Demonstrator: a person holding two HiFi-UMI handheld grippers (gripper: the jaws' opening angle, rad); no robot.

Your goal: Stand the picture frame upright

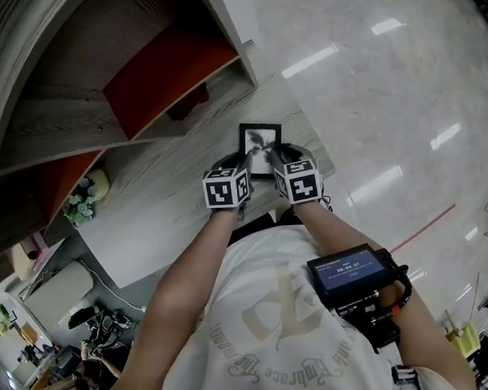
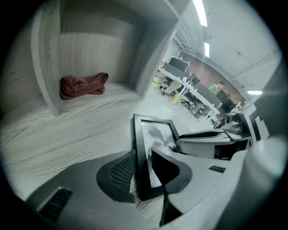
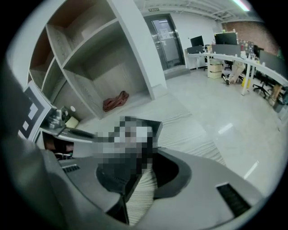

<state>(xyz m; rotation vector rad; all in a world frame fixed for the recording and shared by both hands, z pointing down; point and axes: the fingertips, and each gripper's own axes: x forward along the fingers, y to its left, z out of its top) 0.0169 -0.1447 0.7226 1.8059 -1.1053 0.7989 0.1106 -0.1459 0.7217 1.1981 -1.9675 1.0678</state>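
Note:
A black picture frame (image 1: 261, 143) with a grey print lies flat on the pale wood-grain surface (image 1: 170, 203), just ahead of both grippers. My left gripper (image 1: 240, 161) is at its near left corner. In the left gripper view the frame's left rail (image 2: 137, 152) runs between the jaws of the left gripper (image 2: 139, 173), with a strip of glass showing beside the inner jaw. My right gripper (image 1: 281, 156) is at the near right corner. In the right gripper view the frame (image 3: 155, 126) passes between the jaws of the right gripper (image 3: 139, 173), with bare surface showing beside it.
A reddish cloth (image 2: 84, 85) lies in the shelf compartment behind the frame. Shelf uprights (image 3: 135, 49) and red back panels (image 1: 169, 70) stand to the left. The surface's edge drops to a glossy floor (image 1: 369, 81) on the right. A small flower pot (image 1: 82, 201) sits at the left.

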